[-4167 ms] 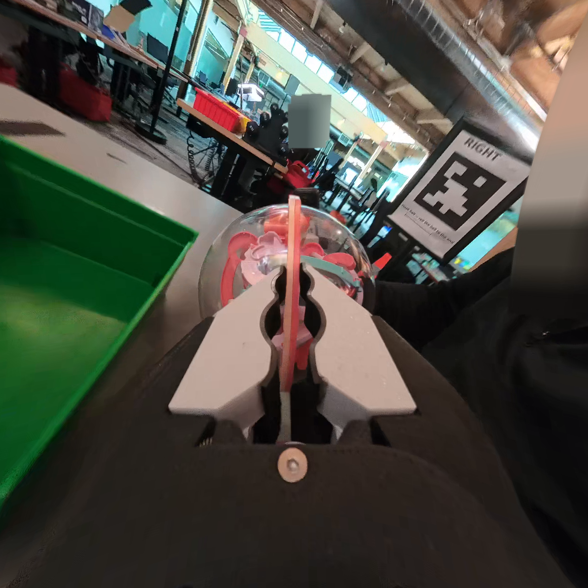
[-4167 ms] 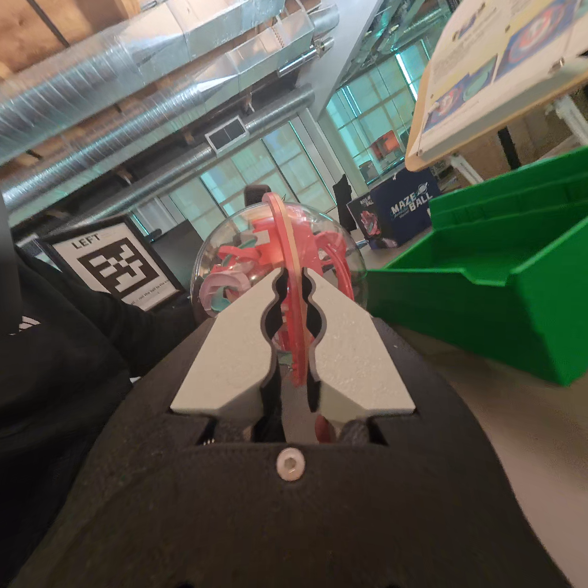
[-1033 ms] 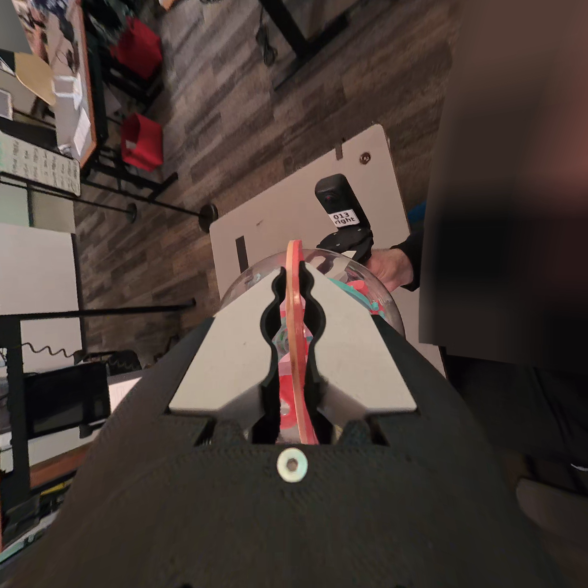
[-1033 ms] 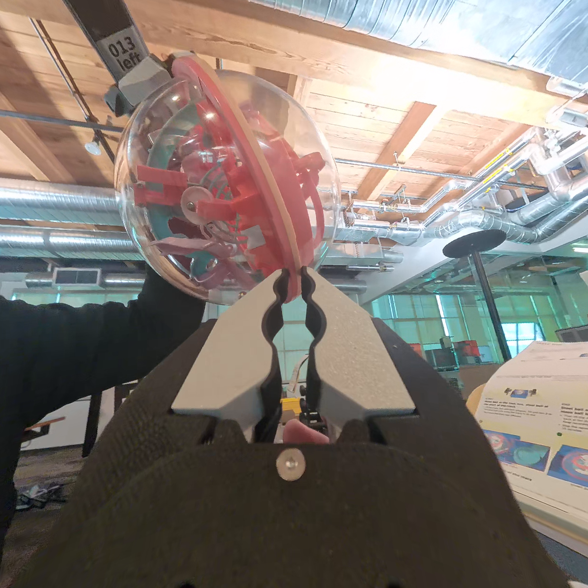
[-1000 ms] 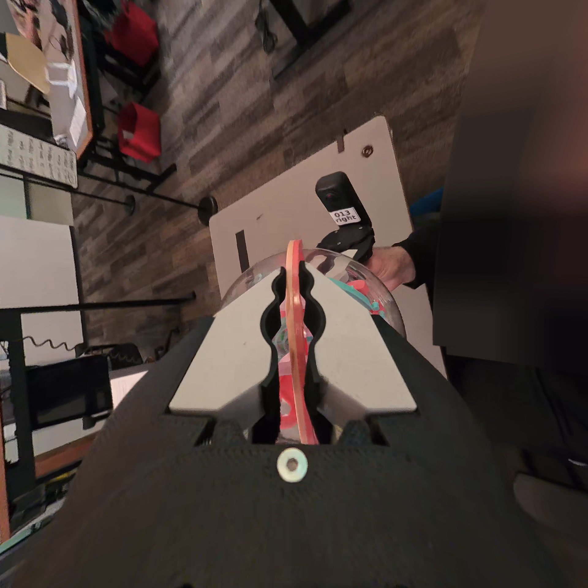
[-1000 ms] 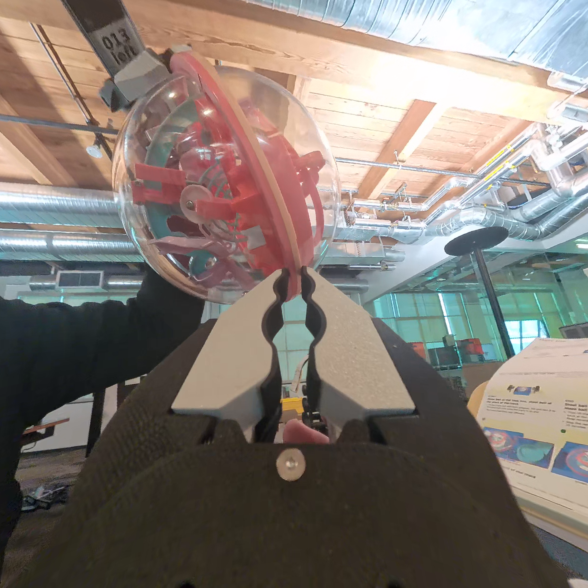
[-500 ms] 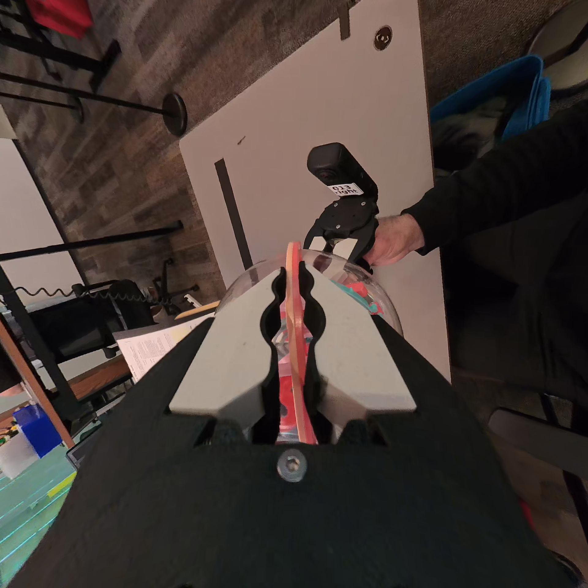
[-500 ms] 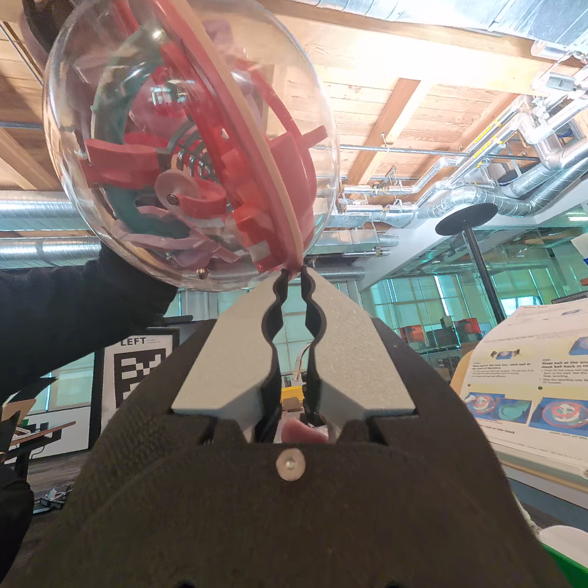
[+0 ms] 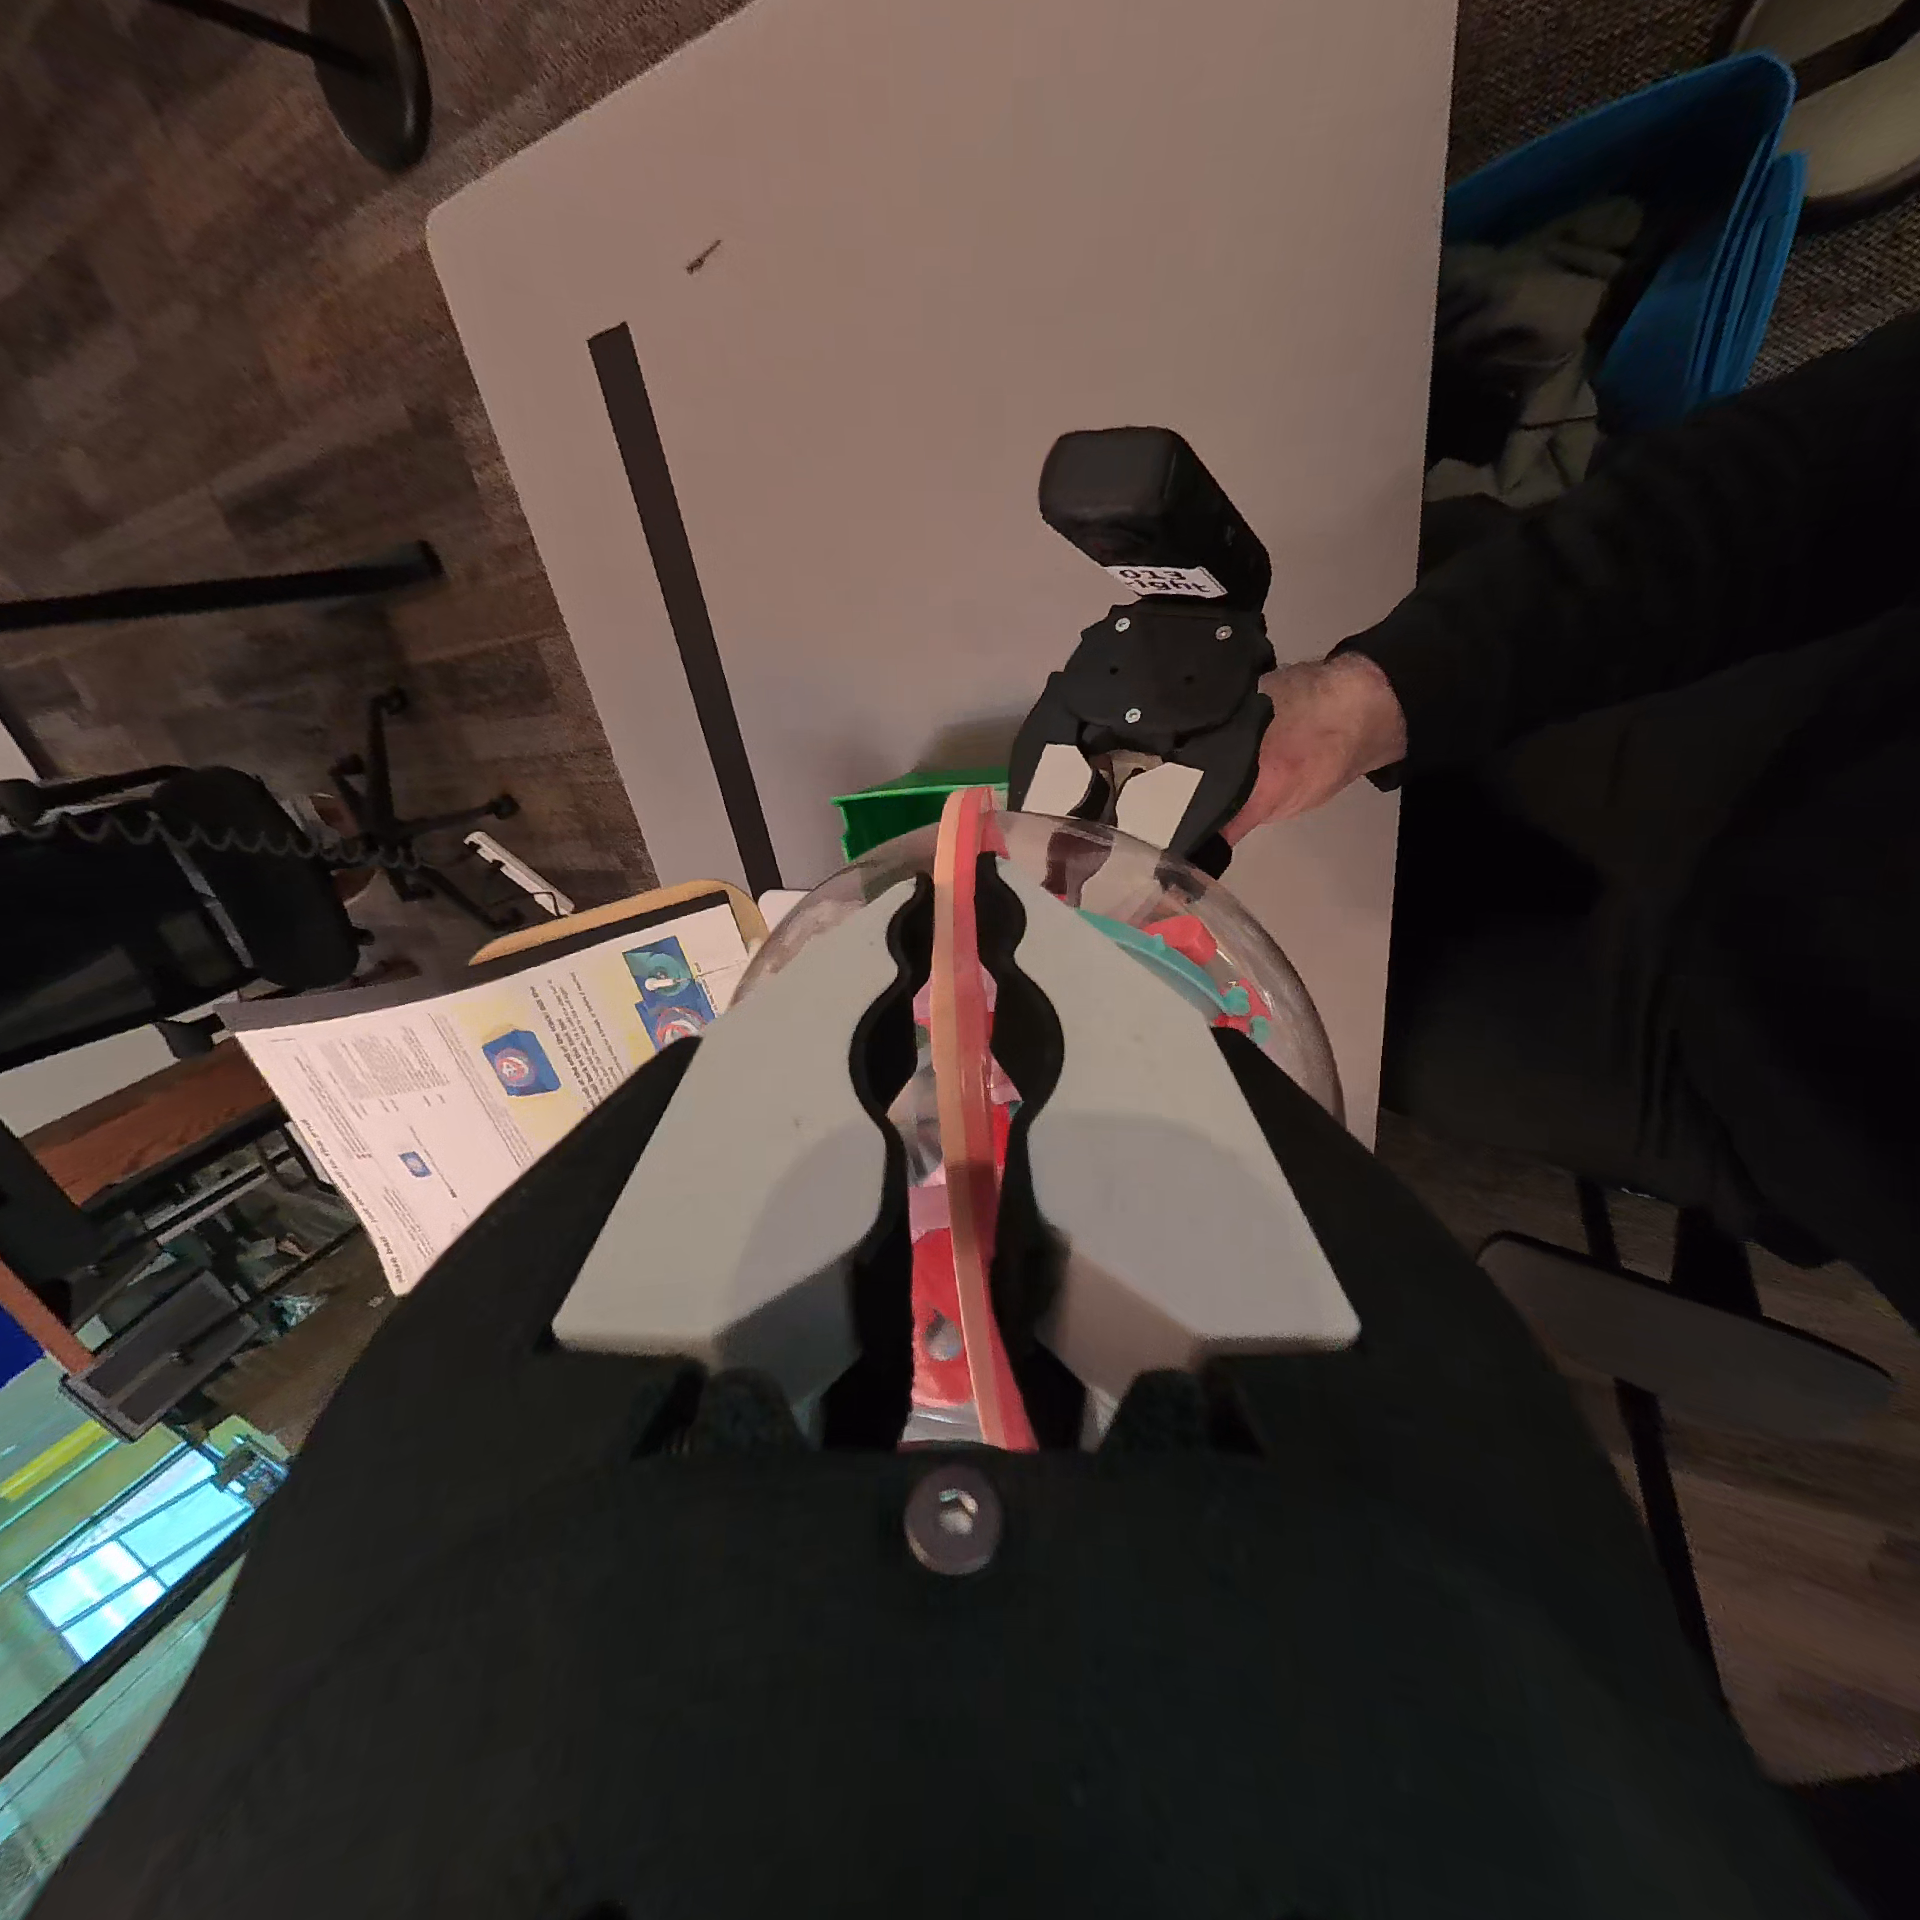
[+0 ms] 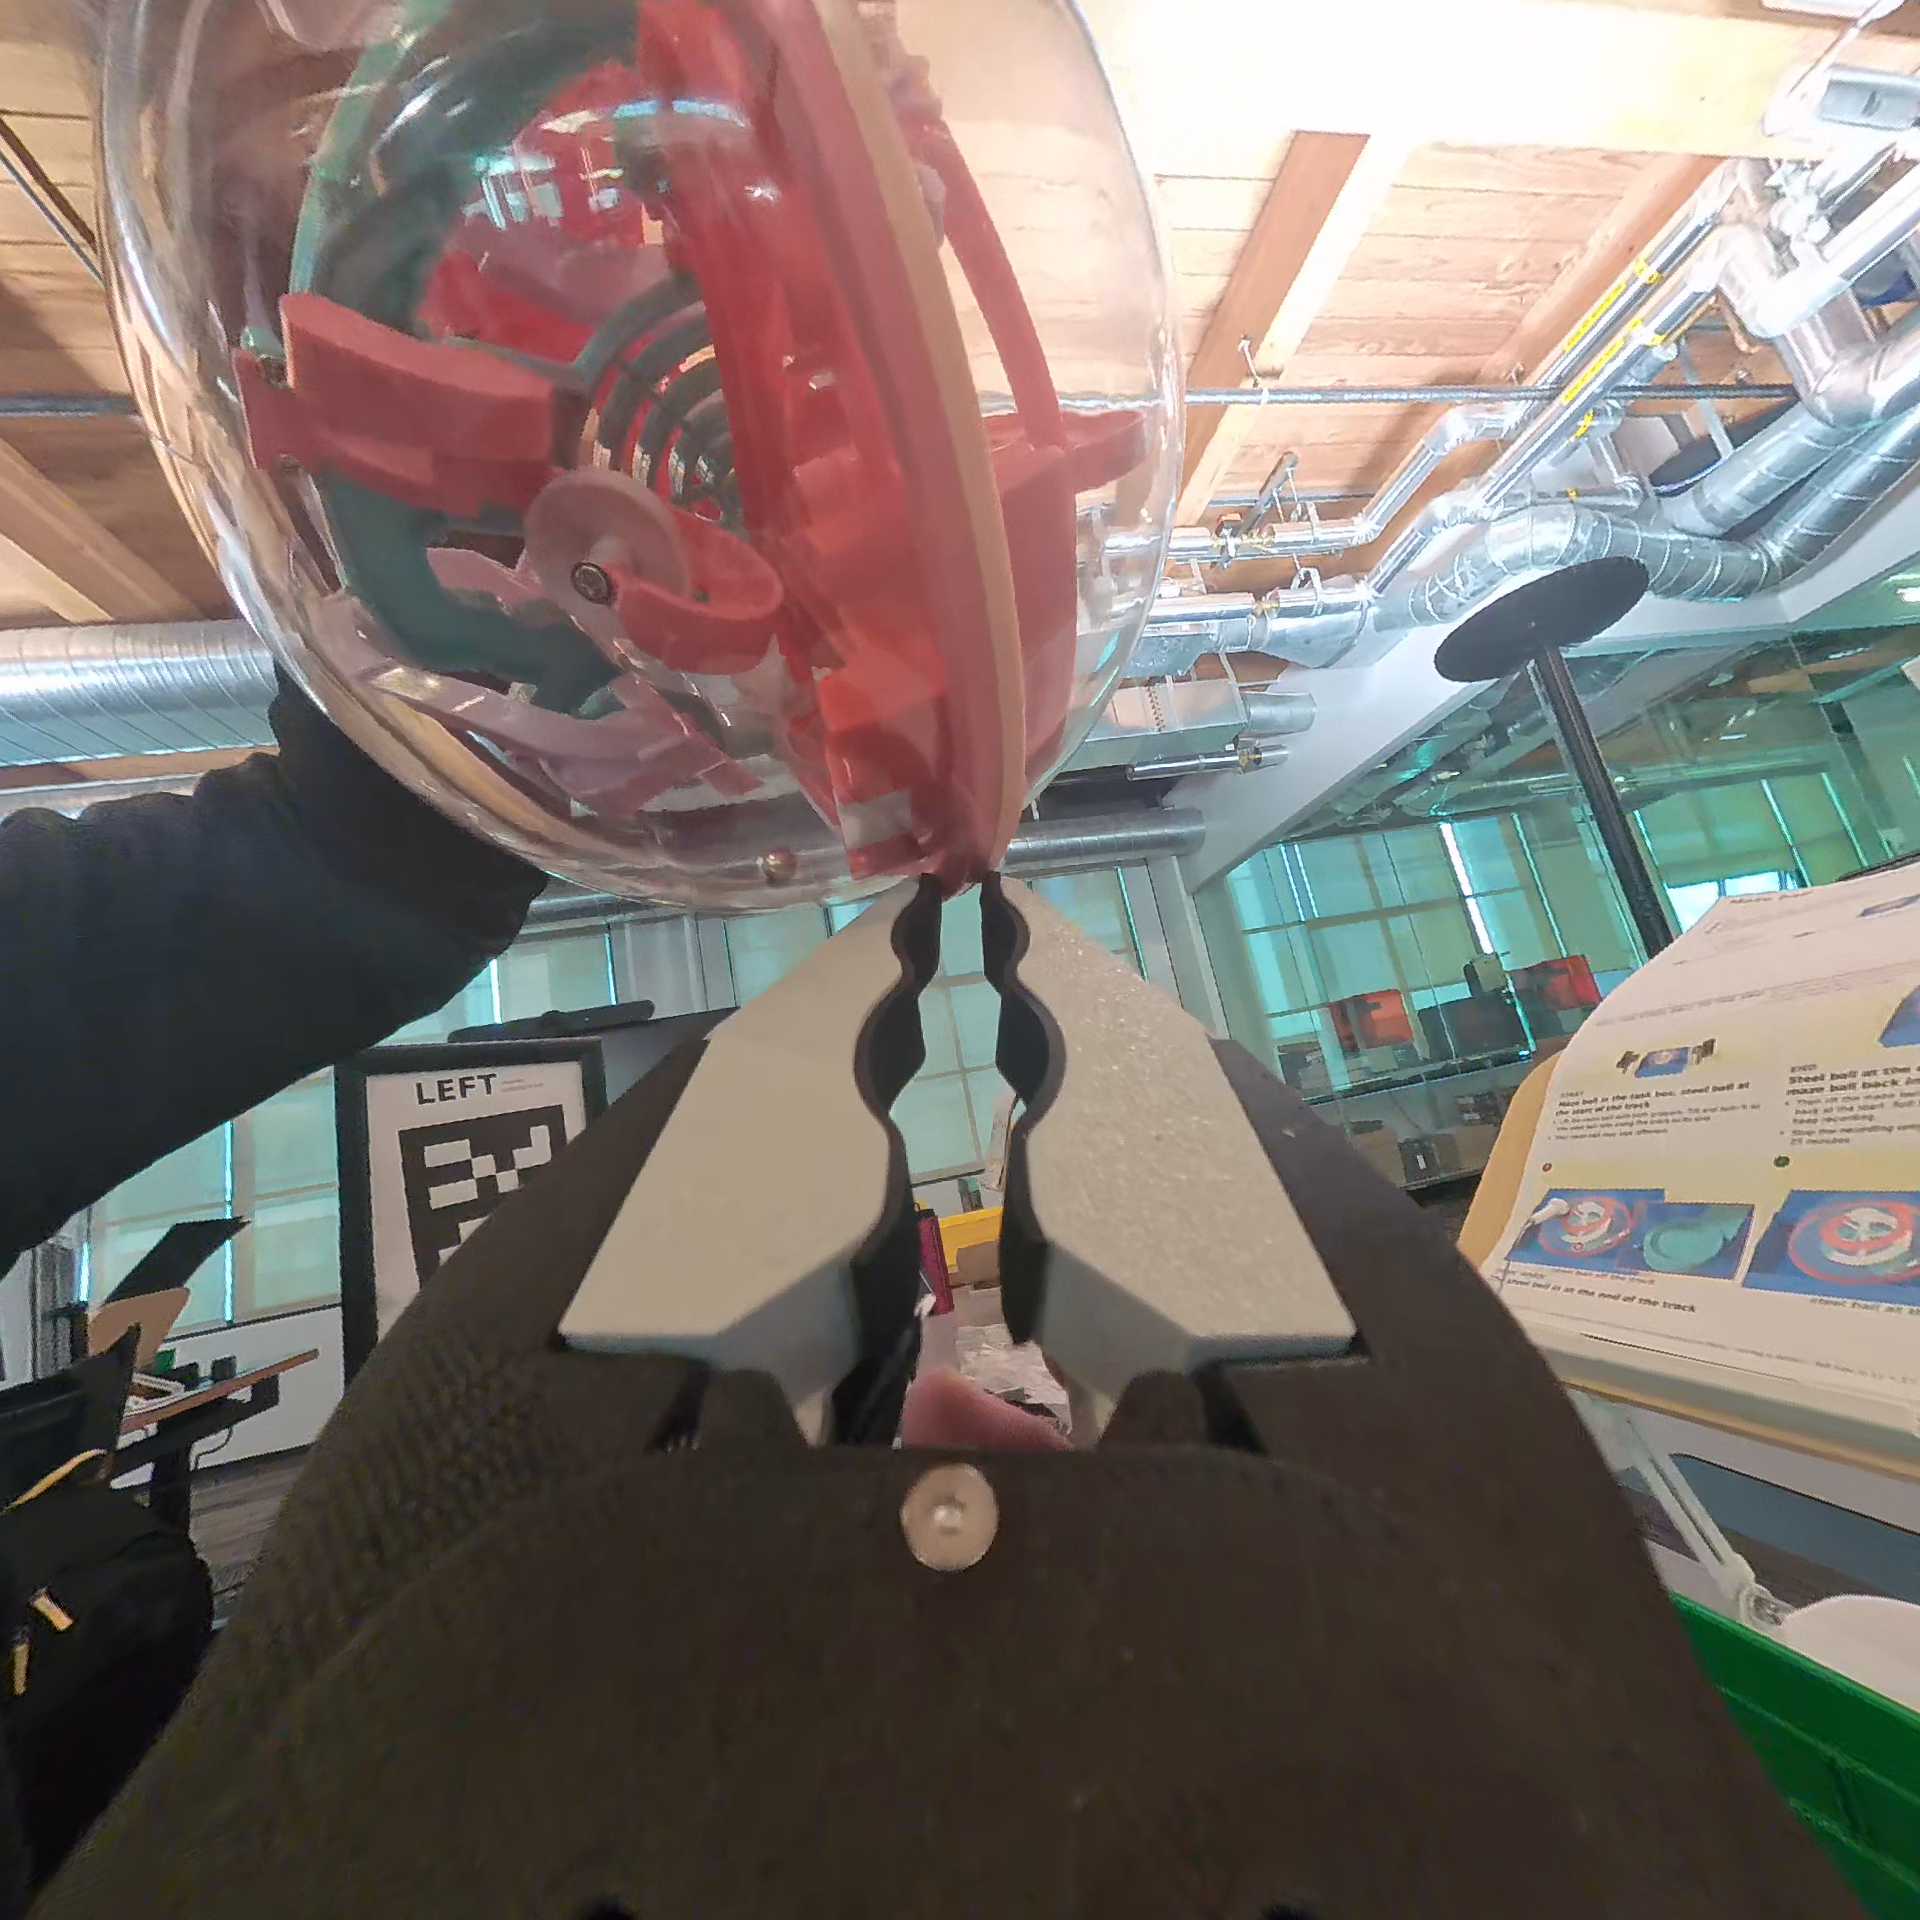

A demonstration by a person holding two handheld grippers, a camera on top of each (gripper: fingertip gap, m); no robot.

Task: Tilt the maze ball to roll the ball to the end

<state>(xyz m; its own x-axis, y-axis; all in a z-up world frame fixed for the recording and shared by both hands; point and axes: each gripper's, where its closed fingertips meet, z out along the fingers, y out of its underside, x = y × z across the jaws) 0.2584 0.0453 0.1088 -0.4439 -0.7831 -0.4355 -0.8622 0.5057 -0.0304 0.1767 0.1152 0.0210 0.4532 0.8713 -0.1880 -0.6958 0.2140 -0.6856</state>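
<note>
Upper left of right wrist view | maze ball [image 10: 644,436] held aloft, small ball [image 10: 774,868] at shell bottom | left gripper [image 9: 956,894] jaws clamped on rim | right gripper [image 10: 956,883] jaws pinch rim tip only | tilt slow, small angles | rim [image 10: 987,540] plane near-upright; sphere, no long axis.

Left wrist view looks steeply down past the maze ball [image 9: 1226,966] onto the desk [image 9: 935,312]; right wrist view looks up at the ball [image 10: 644,416], close, toward the ceiling [image 10: 1299,260].

White table [image 9: 935,312], green bin [image 9: 904,821], instruction sheet [image 9: 436,1091], ceiling ducts [image 10: 1558,540].
</note>
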